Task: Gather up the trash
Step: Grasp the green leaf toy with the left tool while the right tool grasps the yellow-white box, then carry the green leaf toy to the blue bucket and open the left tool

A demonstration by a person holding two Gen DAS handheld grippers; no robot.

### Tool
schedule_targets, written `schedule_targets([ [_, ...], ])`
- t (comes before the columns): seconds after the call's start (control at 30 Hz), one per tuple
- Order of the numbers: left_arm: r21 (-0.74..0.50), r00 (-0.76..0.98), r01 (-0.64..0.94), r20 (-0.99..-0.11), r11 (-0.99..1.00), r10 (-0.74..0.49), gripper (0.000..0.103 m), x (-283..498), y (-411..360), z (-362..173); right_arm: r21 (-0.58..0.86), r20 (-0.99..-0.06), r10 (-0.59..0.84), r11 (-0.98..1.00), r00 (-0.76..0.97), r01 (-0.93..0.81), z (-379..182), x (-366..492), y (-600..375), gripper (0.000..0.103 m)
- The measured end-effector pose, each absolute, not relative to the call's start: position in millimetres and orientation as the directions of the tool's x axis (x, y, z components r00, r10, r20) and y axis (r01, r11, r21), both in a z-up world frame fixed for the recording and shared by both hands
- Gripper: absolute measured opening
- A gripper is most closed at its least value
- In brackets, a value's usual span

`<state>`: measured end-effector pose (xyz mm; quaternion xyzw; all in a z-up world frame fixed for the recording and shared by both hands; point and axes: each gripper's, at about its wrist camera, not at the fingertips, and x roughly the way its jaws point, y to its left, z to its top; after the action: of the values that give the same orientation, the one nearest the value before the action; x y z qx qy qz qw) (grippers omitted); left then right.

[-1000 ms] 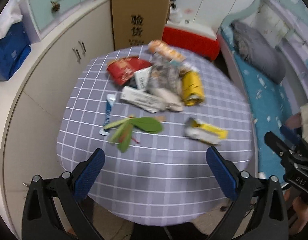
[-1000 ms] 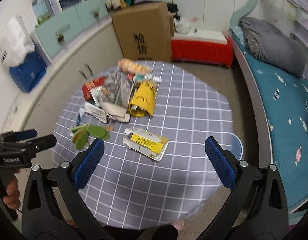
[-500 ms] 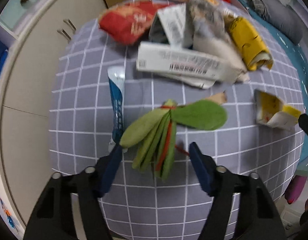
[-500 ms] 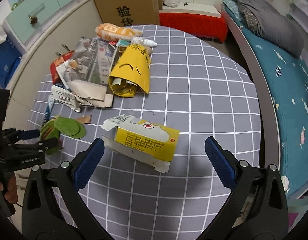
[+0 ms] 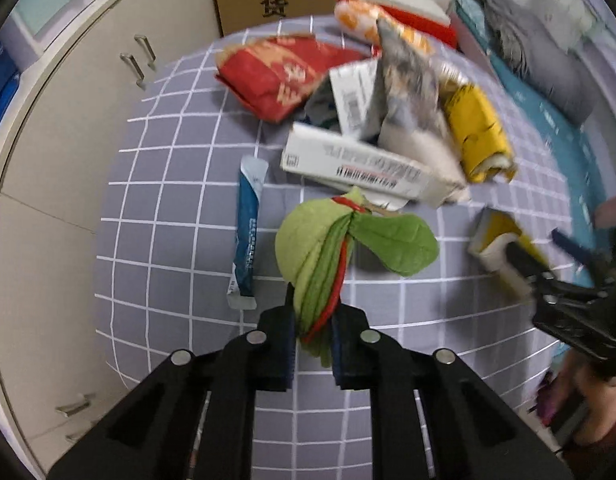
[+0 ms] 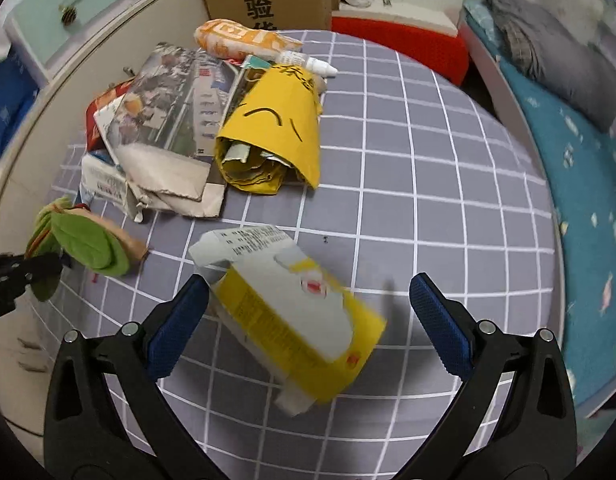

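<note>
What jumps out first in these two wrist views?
The left tongs have just closed on a bundle of green leaves tied with a red band, at the near side of the grey checked table. The right tongs stand open around a yellow and white carton. Behind lies a heap of wrappers and papers.

Trash count on the table (image 6: 428, 152)

Around one yellow paper bag (image 6: 276, 136): one leaf bundle (image 5: 332, 256), one blue sachet (image 5: 246, 236), one red packet (image 5: 280, 72), one orange packet (image 6: 240, 40), one dropper bottle (image 6: 308, 62), one newspaper (image 6: 176, 96), two cartons: white (image 5: 360, 164), yellow-and-white (image 6: 296, 320).
</note>
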<state>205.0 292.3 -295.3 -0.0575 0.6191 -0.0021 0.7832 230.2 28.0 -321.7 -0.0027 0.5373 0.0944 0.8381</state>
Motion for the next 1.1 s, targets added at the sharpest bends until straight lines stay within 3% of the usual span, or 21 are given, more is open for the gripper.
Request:
schedule_targets([
  [0.1,-0.101,0.252,-0.077,-0.965,0.992,-0.078,0.013,204,291,-283,0.133,-0.902,0.188,0.977,0.389,-0.164,-323,233,24,0.097],
  [0.33,-0.132,0.273,-0.029,-0.955,0.991,-0.119,0.013,195,262,-267,0.283,-0.88,0.329,0.942,0.342,-0.18,-316,230,19,0.037],
  [0.43,-0.127,0.269,0.014,-0.955,0.992,-0.126,0.013,196,246,-264,0.315,-0.877,0.357,0.933,0.323,-0.175,-312,230,19,0.029],
  [0.77,-0.065,0.278,0.09,-0.957,0.994,-0.087,0.013,201,197,-248,0.411,-0.844,0.427,0.904,0.326,-0.12,-305,222,-17,0.02],
  [1.1,-0.033,0.273,0.037,-0.961,0.999,-0.042,0.013,214,132,-239,0.471,-0.808,0.496,0.868,0.319,-0.156,-290,232,-78,0.018],
])
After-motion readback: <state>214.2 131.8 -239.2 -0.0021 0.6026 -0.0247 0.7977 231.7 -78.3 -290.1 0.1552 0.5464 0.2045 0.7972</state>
